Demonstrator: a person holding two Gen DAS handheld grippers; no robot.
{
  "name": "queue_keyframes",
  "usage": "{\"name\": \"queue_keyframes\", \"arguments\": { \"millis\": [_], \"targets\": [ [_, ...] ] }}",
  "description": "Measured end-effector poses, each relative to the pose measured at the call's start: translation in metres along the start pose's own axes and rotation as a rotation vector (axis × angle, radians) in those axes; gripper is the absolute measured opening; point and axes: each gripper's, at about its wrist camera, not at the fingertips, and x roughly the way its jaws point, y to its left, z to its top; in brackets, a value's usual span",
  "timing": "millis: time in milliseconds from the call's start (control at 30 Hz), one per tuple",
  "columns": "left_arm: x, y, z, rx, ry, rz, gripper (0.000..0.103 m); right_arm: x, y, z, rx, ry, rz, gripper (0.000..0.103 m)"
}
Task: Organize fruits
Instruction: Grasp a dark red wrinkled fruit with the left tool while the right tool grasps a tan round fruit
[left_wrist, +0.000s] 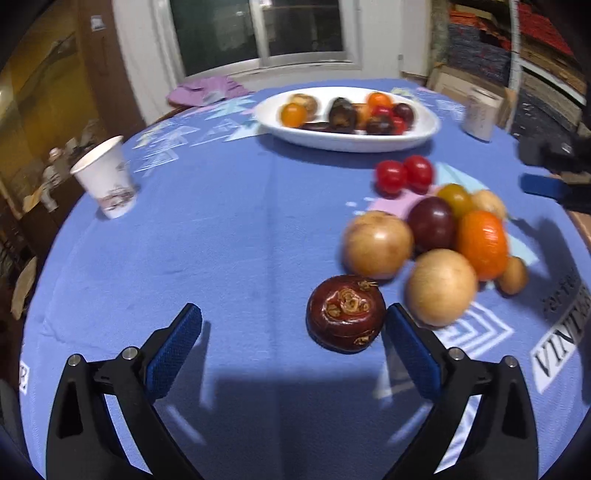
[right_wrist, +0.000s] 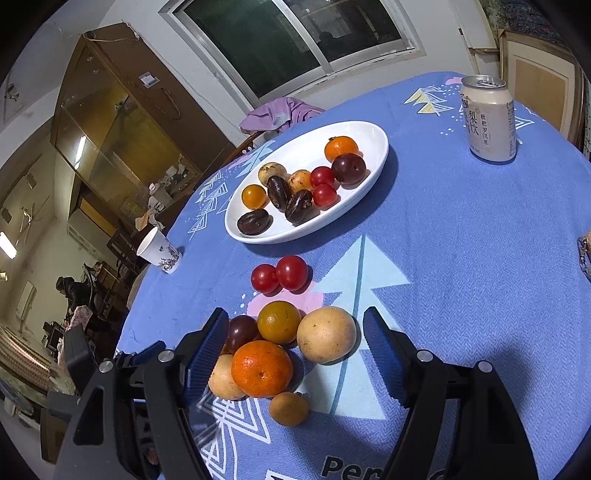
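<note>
Two cherry tomatoes (right_wrist: 279, 275) beside white plate (right_wrist: 373, 134) holding ten fruits

The left gripper (left_wrist: 293, 323) hangs low over the blue tablecloth (left_wrist: 221, 240), jaws spread wide. A dark red fruit (left_wrist: 345, 313) sits just inside its right pad, perhaps touching it; the blur makes that hard to judge. Beyond lies a loose pile of fruit (left_wrist: 436, 240), two red tomatoes (left_wrist: 404, 175) past it, then the white dish (left_wrist: 347, 120) holding more fruit. A paper cup (left_wrist: 107, 177) stands at far left.
</note>
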Motion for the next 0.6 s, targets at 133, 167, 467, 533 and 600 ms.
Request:
{"name": "queue_keyframes", "arguments": {
  "millis": [133,167,467,533,600],
  "targets": [
    [0.0,0.024,0.003,-0.068,-0.023,0.054,0.098,-0.001,0.002,-0.001,-0.011,0.003,0.009,0.076],
    [-0.001,0.026,0.003,-0.076,-0.03,0.034,0.098,-0.002,0.004,-0.002,-0.027,0.005,0.013,0.076],
    [0.005,0.011,0.009,-0.005,-0.034,-0.055,0.077,0.014,-0.001,-0.005,-0.065,0.06,-0.021,0.055],
    [0.011,0.012,0.01,-0.011,-0.009,-0.072,0.068,0.021,-0.005,-0.006,-0.05,0.081,-0.023,0.055],
    [0.011,0.014,0.009,-0.019,-0.005,-0.077,0.067,0.027,-0.005,-0.009,-0.054,0.093,-0.036,0.055]
  ]
}}
